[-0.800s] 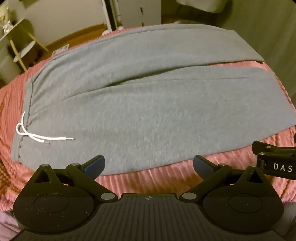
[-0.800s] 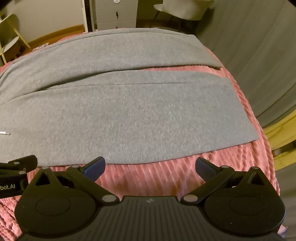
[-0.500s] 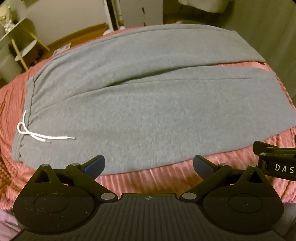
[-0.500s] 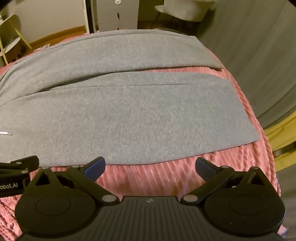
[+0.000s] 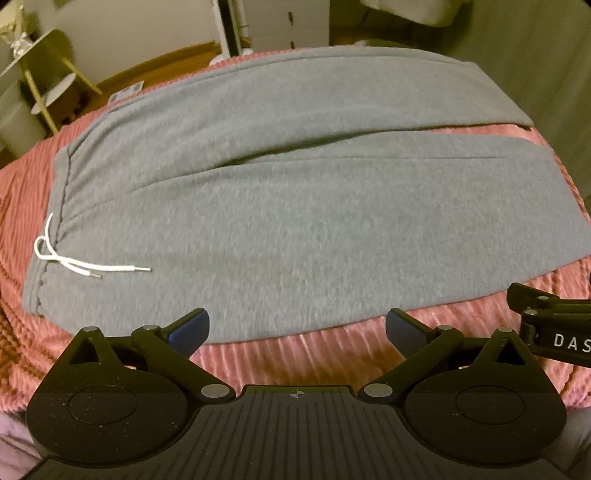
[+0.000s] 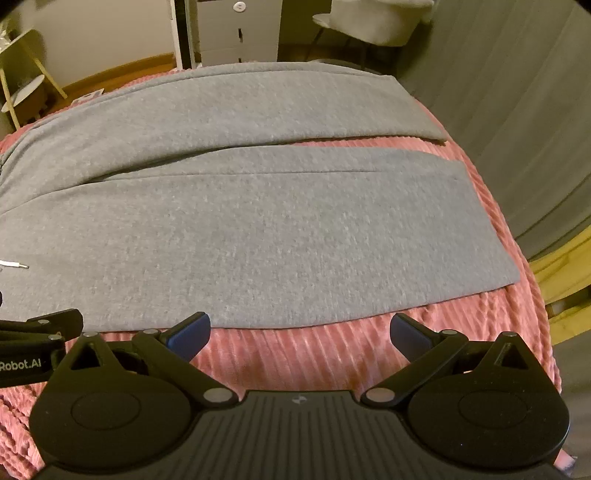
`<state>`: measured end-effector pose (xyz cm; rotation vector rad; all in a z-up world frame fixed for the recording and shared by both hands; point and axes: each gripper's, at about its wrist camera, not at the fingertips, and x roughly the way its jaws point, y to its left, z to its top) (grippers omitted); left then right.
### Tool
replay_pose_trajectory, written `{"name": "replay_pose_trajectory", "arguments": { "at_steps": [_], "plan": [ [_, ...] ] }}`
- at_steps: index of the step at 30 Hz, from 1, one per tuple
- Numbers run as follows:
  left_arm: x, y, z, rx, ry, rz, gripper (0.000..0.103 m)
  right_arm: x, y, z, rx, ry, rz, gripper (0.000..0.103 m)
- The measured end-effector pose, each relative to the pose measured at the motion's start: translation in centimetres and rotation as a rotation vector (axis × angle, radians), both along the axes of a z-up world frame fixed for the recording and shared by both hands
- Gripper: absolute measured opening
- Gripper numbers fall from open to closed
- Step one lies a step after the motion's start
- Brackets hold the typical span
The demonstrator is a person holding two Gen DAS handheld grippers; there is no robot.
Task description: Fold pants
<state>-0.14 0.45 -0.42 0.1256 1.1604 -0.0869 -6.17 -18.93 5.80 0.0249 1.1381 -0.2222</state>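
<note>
Ribbed pink blanket; fleecy grey pants flat, perhaps wrinkle-free; both tongs agape.

Home bedroom – pink ribbed bedspread, white drawer unit, curtain.

Dim warm indoor light; slight motion blur; strong fisheye edge distortion.

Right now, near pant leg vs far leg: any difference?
The near leg lies just ahead of both open grippers, the left gripper and the right gripper; the far leg lies beyond it. The near leg's inner edge shows a seam line; the far leg's shows none. Both are grey and flat on the pink blanket.
</note>
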Motion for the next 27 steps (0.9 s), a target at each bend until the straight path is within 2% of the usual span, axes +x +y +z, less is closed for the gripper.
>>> {"name": "replay_pose_trajectory", "arguments": {
  "at_steps": [27],
  "plan": [
    [0.15,0.26,0.04,-0.001,0.007,0.032,0.103,-0.38,-0.46,0.16,0.006,-0.011,-0.017,0.103]
  ]
}}
